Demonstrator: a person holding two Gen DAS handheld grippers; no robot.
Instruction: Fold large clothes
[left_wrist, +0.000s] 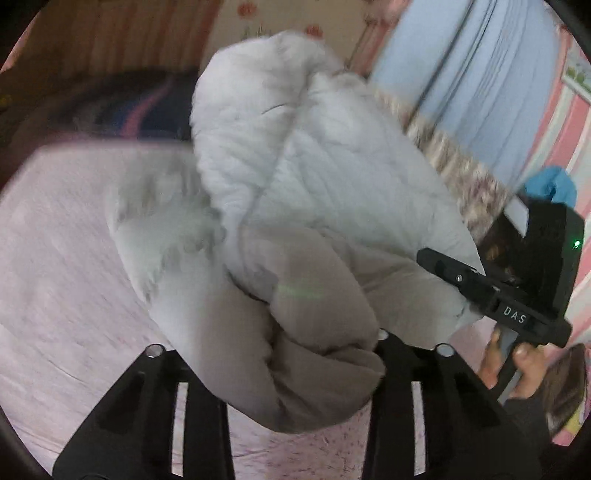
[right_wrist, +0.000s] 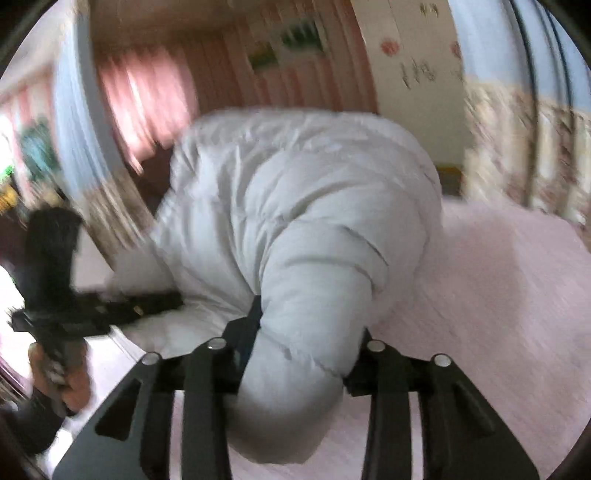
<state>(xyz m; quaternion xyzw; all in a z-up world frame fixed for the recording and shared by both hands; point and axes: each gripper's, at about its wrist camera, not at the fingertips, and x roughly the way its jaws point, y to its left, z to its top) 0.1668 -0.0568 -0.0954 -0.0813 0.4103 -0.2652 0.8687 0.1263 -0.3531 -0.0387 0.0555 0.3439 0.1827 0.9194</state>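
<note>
1. The bed (left_wrist: 55, 258), with its pink sheet, is the landmark. The jacket (left_wrist: 295, 166), a big puffy pale-grey one, is partly lifted above the bed and partly resting on it, bunched into thick rolls. It is far from a flat fold.

2. The jacket is bulky and slippery by its look. I judge the main risk is that the padded mass slides or falls open above the bed when it is carried, because only two small parts of it are gripped.

3. The left gripper (left_wrist: 273, 369) is partly closed, and a thick grey-beige roll of the jacket sits between its jaws, above the near edge of the bed. The roll is fat and soft, so it may squeeze out of the jaws.

4. The right gripper (right_wrist: 299, 354) is also partly closed around a padded tube of the jacket, maybe a sleeve, over the bed. If this is only a sleeve, pulling it may drag the body crooked.

5. Both views are blurred, so the hands seem to move fast. A quick swing may throw the loose part off the bed side.

6. The grippers are near each other above the bed, so they may collide.
</note>
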